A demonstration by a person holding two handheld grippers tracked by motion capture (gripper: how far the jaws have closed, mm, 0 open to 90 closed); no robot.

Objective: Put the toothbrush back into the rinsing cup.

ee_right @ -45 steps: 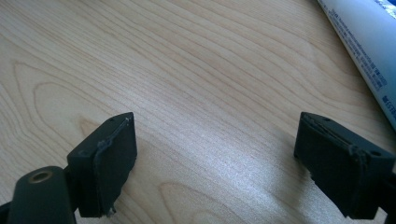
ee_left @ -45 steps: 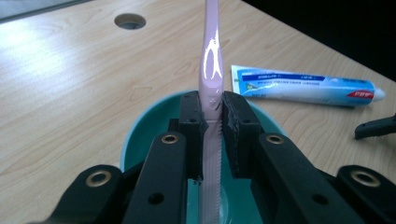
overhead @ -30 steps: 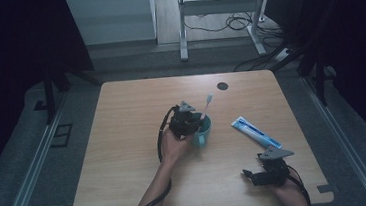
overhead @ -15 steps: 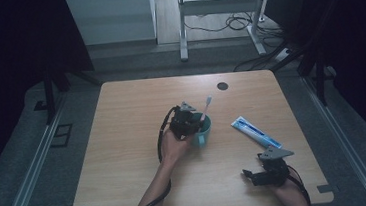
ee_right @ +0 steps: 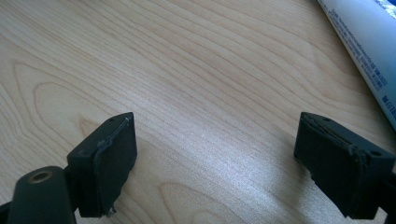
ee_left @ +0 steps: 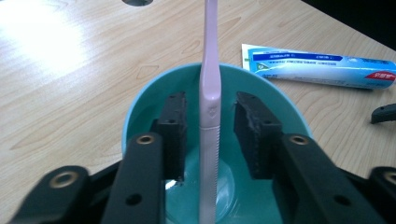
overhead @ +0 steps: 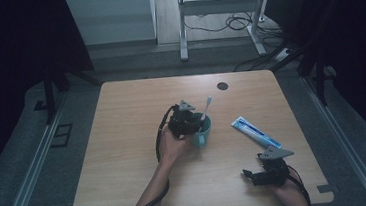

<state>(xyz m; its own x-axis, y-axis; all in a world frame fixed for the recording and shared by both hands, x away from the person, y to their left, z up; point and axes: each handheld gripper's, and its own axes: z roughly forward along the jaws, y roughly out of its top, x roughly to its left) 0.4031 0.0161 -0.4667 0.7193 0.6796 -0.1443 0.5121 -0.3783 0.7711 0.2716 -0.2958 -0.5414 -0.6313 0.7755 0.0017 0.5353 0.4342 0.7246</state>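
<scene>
A pale pink toothbrush [ee_left: 207, 93] stands almost upright inside a teal cup [ee_left: 144, 100] near the table's [overhead: 124, 138] centre, head leaning toward 1 o'clock. A blue-and-white toothpaste tube [overhead: 255, 132] lies at the cup's 3 o'clock. The left gripper [ee_left: 210, 126] straddles the handle, jaws slightly apart, pads not touching it. The right gripper [ee_right: 215, 163] rests wide open near the 5 o'clock corner.

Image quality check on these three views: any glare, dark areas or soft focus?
High view: dim, with dark surroundings; the table is evenly lit. Left gripper view: blown-out glare on the wood at upper left; toothbrush and cup sharp, nearest jaw parts soft. Right gripper view: broad sheen on the wood between the jaws, toothpaste tube slightly blurred.
</scene>
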